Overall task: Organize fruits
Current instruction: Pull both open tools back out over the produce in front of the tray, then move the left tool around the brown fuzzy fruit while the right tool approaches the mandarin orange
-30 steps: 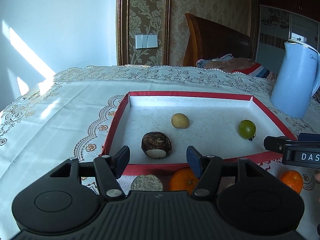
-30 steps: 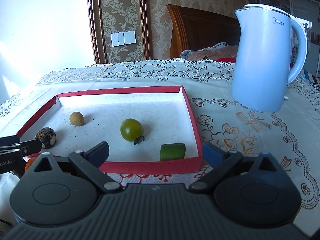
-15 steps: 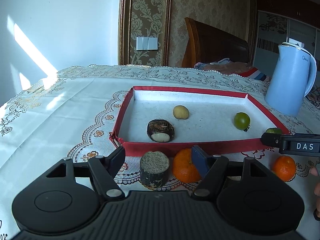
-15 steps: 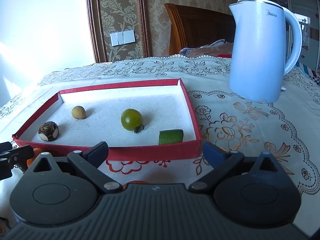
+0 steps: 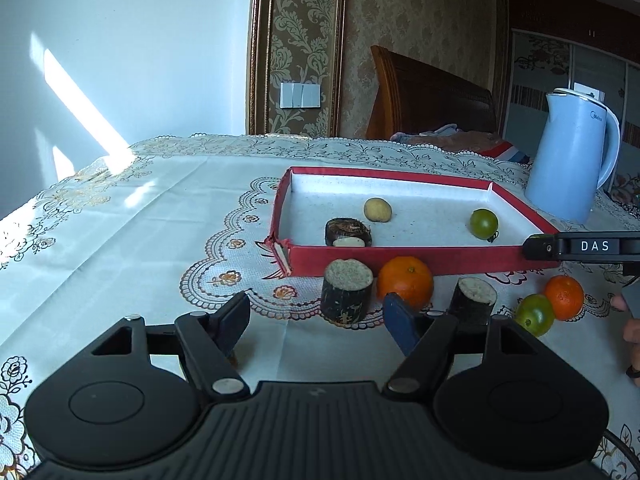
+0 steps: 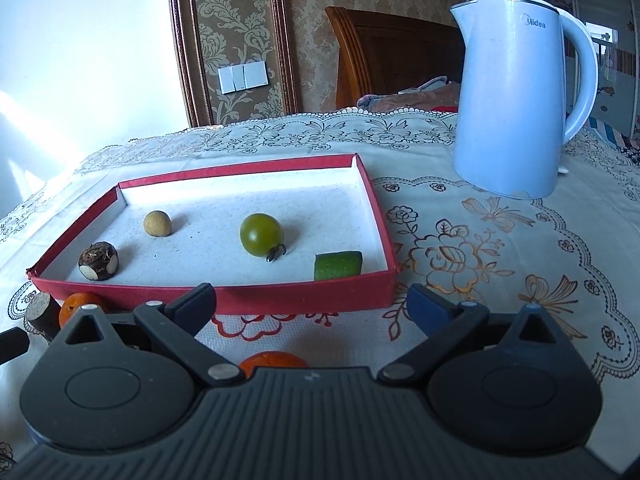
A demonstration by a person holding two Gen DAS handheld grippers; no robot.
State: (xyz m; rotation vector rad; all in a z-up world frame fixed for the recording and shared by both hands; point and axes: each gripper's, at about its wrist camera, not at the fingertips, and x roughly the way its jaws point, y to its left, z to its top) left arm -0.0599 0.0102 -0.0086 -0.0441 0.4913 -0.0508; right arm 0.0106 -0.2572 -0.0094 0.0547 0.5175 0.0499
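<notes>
My left tool (image 5: 316, 316) and right tool (image 6: 310, 306) both gape apart, empty. A round orange tangerine (image 5: 405, 281) sits on the counter at my left tool's one o'clock, against the shallow red-walled tray (image 5: 400, 260)

Left claw (image 5: 316, 316): matt black plastic body, ribbed rear, dull metal rivets, blue pads. Right claw (image 6: 310, 304) alike.

Just ahead of left claw, stump (image 5: 347, 292): rough dark bark, grainy pale cut top. Orange (image 5: 405, 282) beside it: glossy, finely pitted.

Beyond, tray (image 6: 224, 298): red card walls, matt, speckled white paper floor.

Tablecloth (image 5: 132, 220): woven cloth, embroidered.

Far right, kettle (image 6: 516, 92): smooth pale-blue plastic, slight sheen.
</notes>
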